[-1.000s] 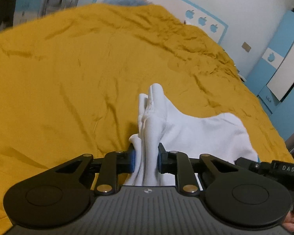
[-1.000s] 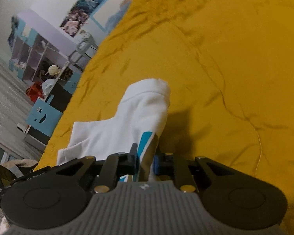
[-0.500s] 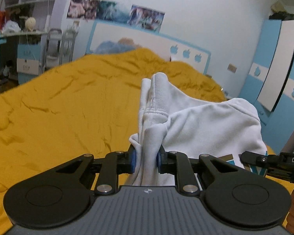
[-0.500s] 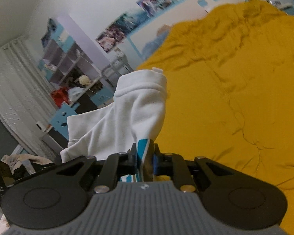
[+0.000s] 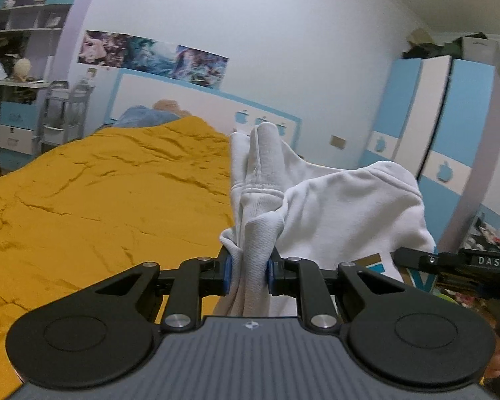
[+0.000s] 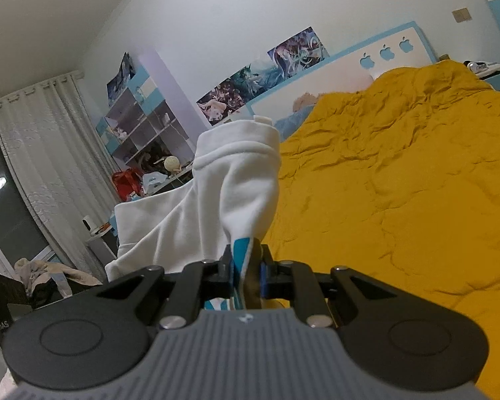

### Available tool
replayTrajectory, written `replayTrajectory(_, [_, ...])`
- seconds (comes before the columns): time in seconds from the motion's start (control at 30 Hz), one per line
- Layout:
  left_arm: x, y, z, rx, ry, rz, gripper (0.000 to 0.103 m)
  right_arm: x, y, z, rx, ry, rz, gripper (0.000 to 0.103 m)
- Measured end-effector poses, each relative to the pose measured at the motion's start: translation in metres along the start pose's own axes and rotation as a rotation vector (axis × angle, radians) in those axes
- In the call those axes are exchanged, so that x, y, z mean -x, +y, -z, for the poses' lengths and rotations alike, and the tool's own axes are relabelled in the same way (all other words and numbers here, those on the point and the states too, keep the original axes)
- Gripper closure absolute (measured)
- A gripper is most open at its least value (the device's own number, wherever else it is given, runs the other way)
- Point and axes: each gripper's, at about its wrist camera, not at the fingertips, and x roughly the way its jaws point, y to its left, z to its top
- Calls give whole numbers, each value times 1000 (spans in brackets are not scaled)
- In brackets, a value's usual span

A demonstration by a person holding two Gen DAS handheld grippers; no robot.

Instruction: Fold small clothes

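- The mustard-yellow bed cover (image 5: 93, 200) spreads wide and wrinkled below.
- The white garment (image 5: 343, 206) hangs above it, stretched between both grippers.
- The left gripper (image 5: 248, 275) pinches a bunched fold.
- The right gripper (image 6: 246, 275) clamps a teal-printed edge.

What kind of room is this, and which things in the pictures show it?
Most likely a bedroom, perhaps a child's. A wide bed under a mustard-yellow cover fills the view, with a white and blue headboard behind it. A blue and white wardrobe stands at one side, and posters hang on the wall.
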Motion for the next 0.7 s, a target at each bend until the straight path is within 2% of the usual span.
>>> replayTrajectory(0.17, [9, -11, 14, 6, 43, 28, 82, 51, -11, 7, -33, 29, -23, 94])
replayTrajectory(0.37, [15, -10, 44, 22, 94, 19, 82, 78, -27, 36, -72, 78, -26, 94])
replayTrajectory(0.47, [10, -6, 54, 21, 133, 6, 82, 73, -37, 50, -95, 109, -21, 94])
replayTrajectory(0.7, [-27, 23, 63, 71, 218, 0, 82, 32, -65, 65, -148, 179, 19, 94])
